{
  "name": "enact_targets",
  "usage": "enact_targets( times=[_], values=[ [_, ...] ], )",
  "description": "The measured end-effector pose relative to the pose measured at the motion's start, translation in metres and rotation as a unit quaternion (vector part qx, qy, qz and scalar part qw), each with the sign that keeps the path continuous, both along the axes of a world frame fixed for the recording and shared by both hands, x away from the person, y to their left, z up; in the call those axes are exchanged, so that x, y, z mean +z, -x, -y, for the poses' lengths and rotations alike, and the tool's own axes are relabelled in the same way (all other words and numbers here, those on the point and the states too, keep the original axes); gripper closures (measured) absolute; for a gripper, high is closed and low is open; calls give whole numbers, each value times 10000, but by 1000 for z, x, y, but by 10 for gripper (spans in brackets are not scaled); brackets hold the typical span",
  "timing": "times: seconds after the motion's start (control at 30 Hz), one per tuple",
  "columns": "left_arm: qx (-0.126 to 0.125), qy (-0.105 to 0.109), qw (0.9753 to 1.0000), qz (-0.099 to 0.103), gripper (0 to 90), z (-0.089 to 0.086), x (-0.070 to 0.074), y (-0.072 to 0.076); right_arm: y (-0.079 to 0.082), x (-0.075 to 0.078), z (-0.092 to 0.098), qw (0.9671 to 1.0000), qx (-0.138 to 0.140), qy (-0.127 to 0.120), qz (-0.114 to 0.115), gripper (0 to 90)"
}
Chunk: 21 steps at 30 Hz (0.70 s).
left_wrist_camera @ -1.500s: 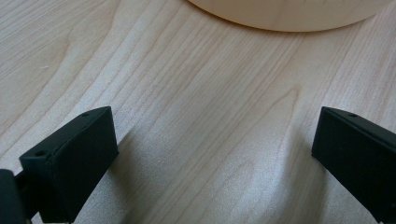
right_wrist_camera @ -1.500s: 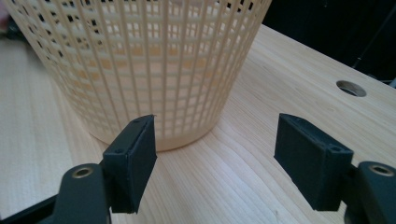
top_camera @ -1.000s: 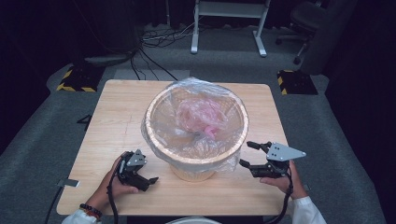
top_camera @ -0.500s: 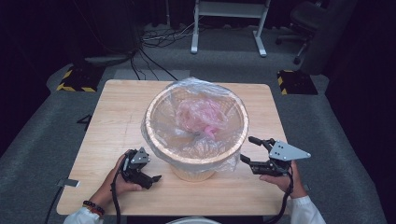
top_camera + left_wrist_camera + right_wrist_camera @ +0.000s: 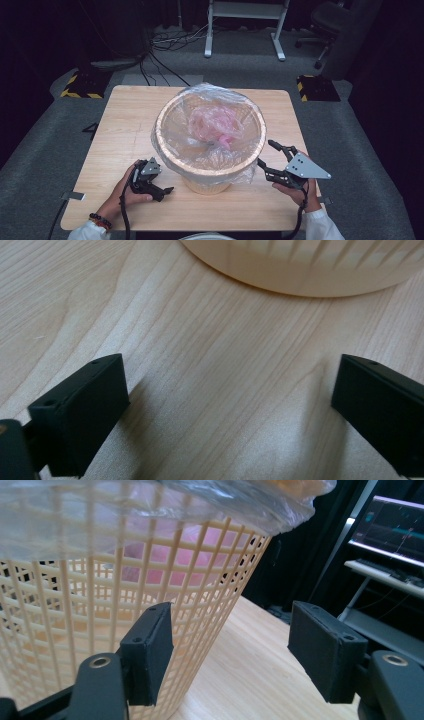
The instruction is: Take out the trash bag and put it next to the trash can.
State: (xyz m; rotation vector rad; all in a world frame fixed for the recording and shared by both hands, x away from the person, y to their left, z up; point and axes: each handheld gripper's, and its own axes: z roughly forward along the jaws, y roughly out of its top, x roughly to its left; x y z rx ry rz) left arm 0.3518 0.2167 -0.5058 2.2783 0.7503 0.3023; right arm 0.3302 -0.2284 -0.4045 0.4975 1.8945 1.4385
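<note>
1. The basket (image 5: 210,175) stands on the table (image 5: 125,115), a little toward my edge of its middle.
2. A bag (image 5: 200,150) lines the basket and laps over its rim; a second bag (image 5: 215,122) lies inside it.
3. My left gripper (image 5: 162,192) sits at the basket's 8 o'clock, low over the table.
4. My right gripper (image 5: 265,155) sits at its 4 o'clock, just beside the wall.

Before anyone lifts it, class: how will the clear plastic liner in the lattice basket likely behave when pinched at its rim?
The clear liner looks thin and crinkled, so it is probably floppy and very light. Draped loosely over the basket rim, it would likely slide off easily. The pink bag inside may sag with it.
</note>
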Motion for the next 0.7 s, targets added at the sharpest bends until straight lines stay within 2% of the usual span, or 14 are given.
enact_targets(
  times=[0.13,0.2,0.23,0.27,0.3,0.37,0.47,0.5,0.57,0.63,0.67,0.7],
  values=[
    [31,77,9999,138,190,-1,3,2,2,0,-4,9995,-105,-28,280,337],
    [26,86,9999,147,145,0,3,2,4,2,-5,9987,-190,-16,465,343],
    [46,87,9998,176,174,0,3,3,5,3,-6,9986,-140,-32,515,347],
    [106,119,9993,335,180,2,5,4,6,3,-7,9981,-143,-19,592,355],
    [106,119,9993,335,160,2,5,4,7,4,-8,9977,-194,19,648,361],
    [140,50,9986,515,179,3,8,4,8,4,-9,9975,-185,3,689,373],
    [197,109,9975,666,174,4,10,6,9,5,-9,9968,-216,-10,769,397],
    [262,163,9950,948,181,3,15,8,10,6,-9,9960,-228,-27,866,415],
    [378,307,9916,1202,187,1,21,10,12,7,-10,9956,-213,-28,913,436],
    [451,332,9860,1568,196,1,29,14,12,9,-11,9959,-198,-7,881,466],
    [451,332,9860,1568,204,1,29,14,13,10,-12,9959,-192,-28,878,487],
    [458,375,9844,1655,202,1,33,16,13,11,-13,9956,-209,-28,908,498]
  ],
)
